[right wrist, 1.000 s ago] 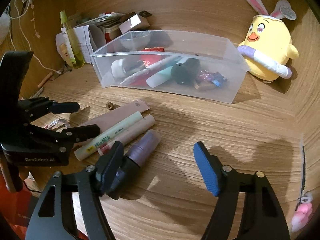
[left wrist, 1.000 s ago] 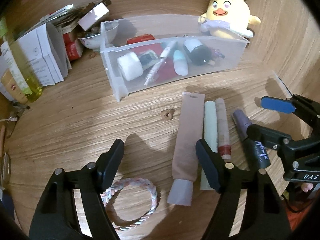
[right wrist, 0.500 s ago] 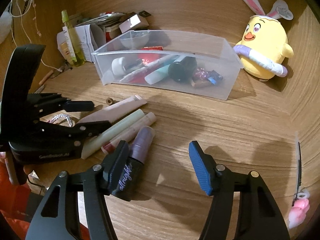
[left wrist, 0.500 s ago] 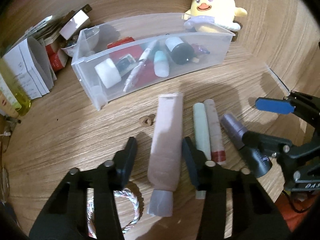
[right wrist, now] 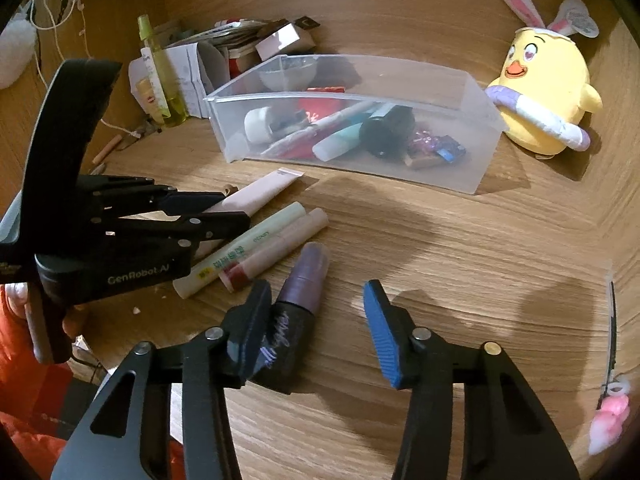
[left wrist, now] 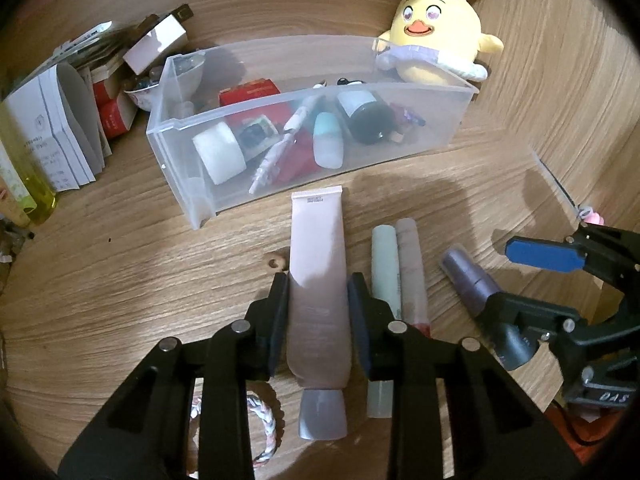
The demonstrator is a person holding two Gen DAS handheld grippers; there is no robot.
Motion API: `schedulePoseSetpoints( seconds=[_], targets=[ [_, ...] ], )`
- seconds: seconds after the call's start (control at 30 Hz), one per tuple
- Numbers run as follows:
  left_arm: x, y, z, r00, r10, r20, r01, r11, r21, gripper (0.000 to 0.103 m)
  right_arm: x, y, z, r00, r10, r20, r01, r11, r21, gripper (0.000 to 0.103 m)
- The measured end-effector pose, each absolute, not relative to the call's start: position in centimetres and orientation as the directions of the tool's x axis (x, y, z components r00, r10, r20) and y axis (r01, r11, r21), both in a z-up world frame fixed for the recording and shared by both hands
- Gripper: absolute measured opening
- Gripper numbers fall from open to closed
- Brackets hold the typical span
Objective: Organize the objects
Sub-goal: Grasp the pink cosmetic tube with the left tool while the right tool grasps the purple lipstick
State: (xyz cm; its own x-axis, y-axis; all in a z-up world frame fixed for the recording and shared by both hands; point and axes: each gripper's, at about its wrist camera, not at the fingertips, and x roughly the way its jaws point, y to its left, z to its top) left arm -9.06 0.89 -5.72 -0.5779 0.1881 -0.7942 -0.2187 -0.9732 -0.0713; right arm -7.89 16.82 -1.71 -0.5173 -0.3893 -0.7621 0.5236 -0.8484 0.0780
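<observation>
- Left wrist view: left gripper (left wrist: 318, 300) jaws have just been closing; vs 1 s ago, when they straddled bare desk, they now clamp the pink tube (left wrist: 317, 280), lying flat w/ crimped end twd the clear bin (left wrist: 192, 200). Green stick (left wrist: 385, 264) just right.
- Right wrist view: right gripper (right wrist: 316, 320) jaws have just been closing, narrower than before but apart; left pad touches the purple lipstick (right wrist: 300, 292), blue pad clear of it. Plush chick (right wrist: 544, 92) beside bin.

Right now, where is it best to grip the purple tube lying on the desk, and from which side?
Probably across the dark cap end of the purple tube, coming from above. It lies flat, and that end already sits inside the open right claw, with one pad beside it. The neighbouring pale tubes leave free desk only on its right.
</observation>
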Motion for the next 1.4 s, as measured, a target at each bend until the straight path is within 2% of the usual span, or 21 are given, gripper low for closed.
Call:
schedulePoseSetpoints(
  seconds=[0.37,0.4,0.43,0.47,0.57,0.73,0.9,0.97,1.03,1.1,1.4],
  targets=[
    [-8.7,0.5,-3.3,-0.637,0.191,-0.747,-0.204,-0.976,-0.076,0.028,-8.1,16.3,-2.2,-0.472,-0.417,-0.777,0.545,-0.831,0.115,0.041],
    [-8.6,0.4,-3.0,-0.641,0.194,-0.743,-0.203,-0.976,-0.079,0.021,-8.1,16.0,-2.4,-0.464,-0.416,-0.782,0.55,-0.828,0.114,0.041],
    [-8.5,0.3,-2.7,-0.644,0.199,-0.739,-0.204,-0.975,-0.085,0.006,-8.2,15.8,-2.7,-0.462,-0.41,-0.786,0.547,-0.83,0.11,0.041],
    [-8.5,0.1,-2.5,-0.642,0.205,-0.739,-0.205,-0.974,-0.092,0.007,-8.3,15.7,-2.9,-0.463,-0.401,-0.79,0.542,-0.834,0.106,0.039],
    [-8.3,-0.1,-1.9,-0.659,0.205,-0.724,-0.205,-0.975,-0.09,0.007,-8.5,15.9,-3.0,-0.464,-0.403,-0.789,0.534,-0.838,0.114,0.024],
    [-8.4,-0.2,-1.7,-0.662,0.209,-0.72,-0.205,-0.974,-0.095,0.007,-8.7,16.5,-3.0,-0.484,-0.393,-0.782,0.507,-0.854,0.116,0.024],
    [-8.5,-0.7,-2.4,-0.617,0.233,-0.752,-0.212,-0.969,-0.127,0.007,-9.1,17.2,-2.7,-0.497,-0.389,-0.776,0.485,-0.866,0.123,0.023],
    [-8.1,-0.9,-2.7,-0.597,0.24,-0.766,-0.215,-0.967,-0.135,0.013,-9.3,17.6,-2.5,-0.502,-0.39,-0.772,0.475,-0.87,0.131,0.023],
    [-7.7,-1.0,-3.1,-0.58,0.243,-0.778,-0.217,-0.966,-0.14,0.031,-9.5,18.0,-2.3,-0.51,-0.387,-0.768,0.465,-0.875,0.133,0.023],
    [-6.9,-0.9,-3.4,-0.564,0.248,-0.787,-0.22,-0.964,-0.146,0.04,-9.7,18.4,-2.1,-0.519,-0.385,-0.763,0.454,-0.881,0.135,0.023],
    [-5.3,0.4,-4.8,-0.547,0.221,-0.808,-0.251,-0.963,-0.094,0.041,-10.4,19.7,-1.7,-0.539,-0.37,-0.756,0.419,-0.897,0.141,0.023]
  ],
)
